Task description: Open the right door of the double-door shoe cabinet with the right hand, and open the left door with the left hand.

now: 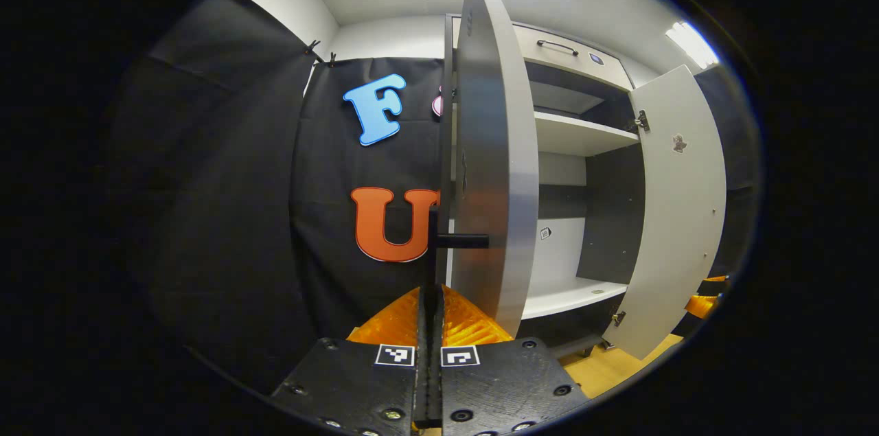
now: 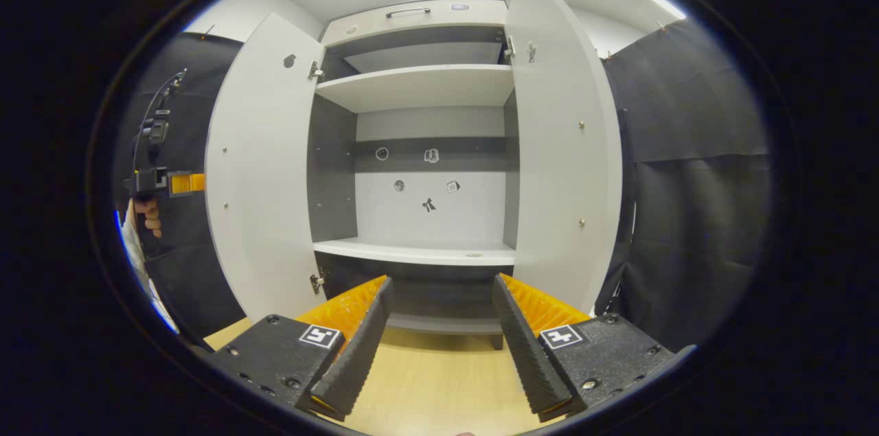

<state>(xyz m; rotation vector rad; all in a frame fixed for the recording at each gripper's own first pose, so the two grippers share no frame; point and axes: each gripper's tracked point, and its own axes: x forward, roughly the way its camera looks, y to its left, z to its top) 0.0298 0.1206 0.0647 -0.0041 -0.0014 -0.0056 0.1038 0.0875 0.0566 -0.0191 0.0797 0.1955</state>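
left gripper view: left gripper (image 1: 431,299) fingers closed on left door (image 1: 491,147) handle (image 1: 461,241), door swung out | right gripper (image 2: 434,326) jaws wide, empty, facing cabinet (image 2: 426,86) | right door (image 2: 560,147) open | stiff light panels, likely hinge freely; grip the handle

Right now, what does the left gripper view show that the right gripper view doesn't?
Left gripper view: the left door edge-on, with the left gripper shut on its handle. Right gripper view: the cabinet inside head-on, stickers on its back wall, the right gripper open, and a hand holding the left gripper beside the left door. Both: left door and right door open, the shelves, the top drawer.
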